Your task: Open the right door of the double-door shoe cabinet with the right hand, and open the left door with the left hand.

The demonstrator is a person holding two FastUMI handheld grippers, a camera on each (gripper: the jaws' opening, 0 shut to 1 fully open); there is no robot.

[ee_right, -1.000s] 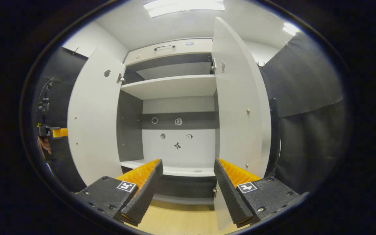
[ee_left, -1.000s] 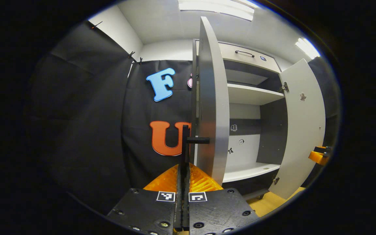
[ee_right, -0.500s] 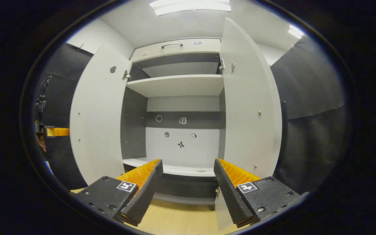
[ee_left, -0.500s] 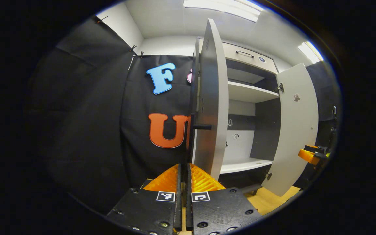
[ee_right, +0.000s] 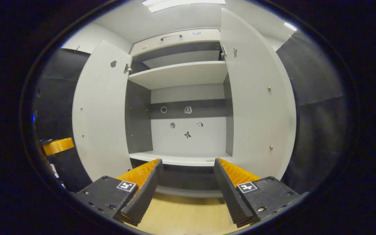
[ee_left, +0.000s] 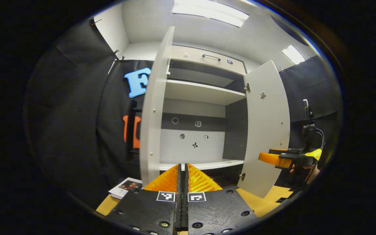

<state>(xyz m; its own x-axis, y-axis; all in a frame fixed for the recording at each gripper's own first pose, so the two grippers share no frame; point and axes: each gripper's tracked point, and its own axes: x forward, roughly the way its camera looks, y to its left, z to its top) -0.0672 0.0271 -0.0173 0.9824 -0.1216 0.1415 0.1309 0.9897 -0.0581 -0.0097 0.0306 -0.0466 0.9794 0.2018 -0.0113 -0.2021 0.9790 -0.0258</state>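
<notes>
left gripper [ee_left: 183, 169]: fingers pressed together on nothing, aimed level at the shoe cabinet [ee_left: 204, 93], just short of the left door [ee_left: 152, 111]
right gripper [ee_right: 186, 168]: fingers spread wide, empty, facing the cabinet's open middle
doors: left door and right door [ee_right: 256, 98] both swung open
floor [ee_right: 181, 215]: pale wood below the cabinet
</notes>
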